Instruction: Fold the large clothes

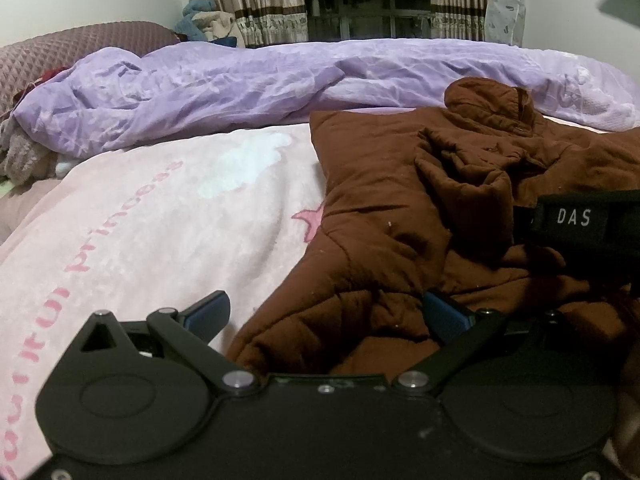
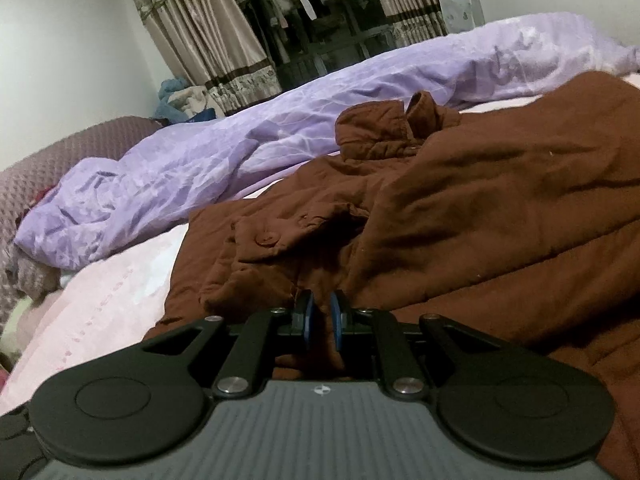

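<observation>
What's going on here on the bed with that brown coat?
A person with a gripper in each hand is working on folding a brown padded coat that lies rumpled on a pink blanket, with a purple duvet behind it. The right gripper is pinched on a fold of the coat near its front edge. The left gripper is open, with coat fabric between its fingers, not clamped.

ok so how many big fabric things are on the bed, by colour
brown: 1, the padded brown coat
purple: 1, the crumpled purple quilt
pink: 1, the pink lettered blanket spread under the coat
total: 3
</observation>
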`<state>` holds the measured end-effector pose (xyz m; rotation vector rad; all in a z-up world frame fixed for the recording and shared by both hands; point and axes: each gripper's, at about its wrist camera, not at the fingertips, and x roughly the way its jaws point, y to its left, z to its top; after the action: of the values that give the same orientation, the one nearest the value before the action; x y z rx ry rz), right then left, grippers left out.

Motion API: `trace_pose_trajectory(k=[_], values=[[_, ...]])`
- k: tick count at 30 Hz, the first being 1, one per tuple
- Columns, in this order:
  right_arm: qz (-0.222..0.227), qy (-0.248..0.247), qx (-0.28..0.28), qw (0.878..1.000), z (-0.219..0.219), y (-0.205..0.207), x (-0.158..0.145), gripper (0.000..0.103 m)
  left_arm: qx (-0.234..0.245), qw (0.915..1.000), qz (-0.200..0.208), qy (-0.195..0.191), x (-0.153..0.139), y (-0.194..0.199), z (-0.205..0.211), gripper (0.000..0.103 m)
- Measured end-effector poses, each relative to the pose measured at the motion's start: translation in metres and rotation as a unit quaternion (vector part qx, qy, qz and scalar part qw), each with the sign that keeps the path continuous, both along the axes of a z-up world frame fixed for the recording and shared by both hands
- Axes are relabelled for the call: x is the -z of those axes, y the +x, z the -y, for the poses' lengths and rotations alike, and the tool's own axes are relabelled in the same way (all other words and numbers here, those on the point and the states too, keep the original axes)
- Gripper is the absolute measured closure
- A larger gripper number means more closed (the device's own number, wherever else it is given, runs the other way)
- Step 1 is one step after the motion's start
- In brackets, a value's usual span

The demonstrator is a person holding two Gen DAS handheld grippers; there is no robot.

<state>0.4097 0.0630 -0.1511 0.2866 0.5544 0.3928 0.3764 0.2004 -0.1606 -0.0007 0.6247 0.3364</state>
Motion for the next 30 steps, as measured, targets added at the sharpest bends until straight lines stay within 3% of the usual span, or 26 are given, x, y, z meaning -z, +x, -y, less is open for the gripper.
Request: trace_pose_trajectory(k=[3, 5, 7, 10, 14, 15, 17, 18, 23, 30], values=[[-0.005, -0.004, -0.003, 1.0, 0.005, -0.003, -0.008, 0.087, -0.001, 1.0, 0.001, -0.006, -0.002, -0.001, -0.002, 0.0], [-0.011, -0.013, -0.008, 1.0, 0.014, -0.013, -0.022, 0.078, -0.004, 0.9999, 0.003, -0.009, -0.003, -0.004, -0.003, 0.0], [0.009, -0.046, -0.005, 0.999, 0.028, -0.028, -0.041, 0.067, -0.006, 0.9999, 0.006, -0.005, -0.006, -0.006, -0.002, 0.0], [0.039, -0.116, 0.02, 0.992, 0.06, -0.054, -0.071, 0.065, 0.0, 0.9999, 0.004, 0.013, -0.011, -0.011, 0.003, 0.0], [0.047, -0.164, 0.049, 0.984, 0.121, -0.086, -0.095, 0.057, 0.01, 0.9996, 0.002, 0.026, -0.026, -0.029, -0.004, 0.0], [0.047, -0.17, 0.064, 0.982, 0.138, -0.093, -0.098, 0.047, 0.009, 0.9998, -0.005, 0.019, -0.028, -0.033, -0.009, 0.0], [0.041, -0.173, 0.096, 0.979, 0.179, -0.101, -0.1, 0.01, 0.007, 0.9997, -0.023, -0.007, -0.033, -0.044, -0.024, 0.0], [0.033, -0.173, 0.107, 0.978, 0.197, -0.102, -0.098, 0.005, 0.006, 0.9994, -0.031, -0.017, -0.033, -0.051, -0.03, 0.0], [-0.034, -0.168, 0.181, 0.968, 0.283, -0.087, -0.065, 0.004, 0.009, 0.9968, -0.075, 0.025, -0.018, -0.094, -0.024, 0.0], [-0.081, -0.14, 0.139, 0.977, 0.324, -0.072, -0.024, 0.006, 0.011, 0.9947, -0.099, -0.024, -0.012, -0.113, -0.015, 0.0]])
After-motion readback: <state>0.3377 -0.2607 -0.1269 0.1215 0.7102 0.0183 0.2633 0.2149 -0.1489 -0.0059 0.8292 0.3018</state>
